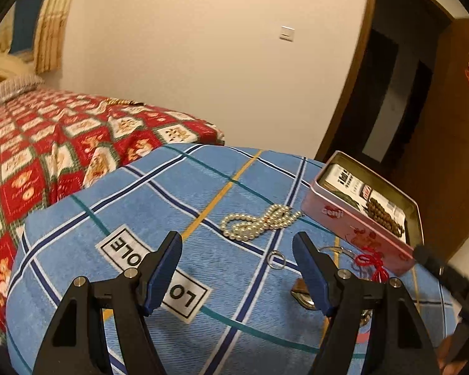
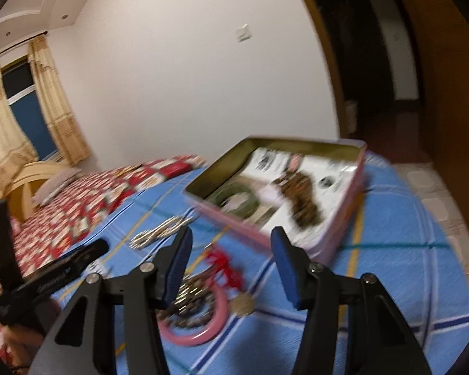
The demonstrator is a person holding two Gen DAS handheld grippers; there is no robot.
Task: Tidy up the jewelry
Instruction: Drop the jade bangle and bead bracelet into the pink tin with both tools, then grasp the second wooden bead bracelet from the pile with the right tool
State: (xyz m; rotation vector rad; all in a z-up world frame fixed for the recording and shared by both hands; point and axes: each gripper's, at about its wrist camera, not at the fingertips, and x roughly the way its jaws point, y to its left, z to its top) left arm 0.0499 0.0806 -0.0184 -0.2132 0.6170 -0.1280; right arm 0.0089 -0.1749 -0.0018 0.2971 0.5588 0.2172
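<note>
A pink tin box (image 1: 353, 218) stands open on the blue plaid cloth (image 1: 159, 206), with a brown bead bracelet (image 1: 386, 217) inside. A white pearl necklace (image 1: 259, 223) lies left of the box. A small metal ring (image 1: 275, 260) and a red knotted cord (image 1: 373, 262) lie in front. My left gripper (image 1: 237, 268) is open and empty above the cloth. In the blurred right wrist view, my right gripper (image 2: 231, 268) is open and empty over a pink bangle (image 2: 200, 328), a red cord (image 2: 225, 265), a gold coin pendant (image 2: 242, 304) and the box (image 2: 284, 187).
A bed with a red patterned quilt (image 1: 47, 143) lies to the left. A wooden door frame (image 1: 353, 72) and dark doorway are behind the box. The other gripper's black body (image 2: 47, 278) shows at the left of the right wrist view.
</note>
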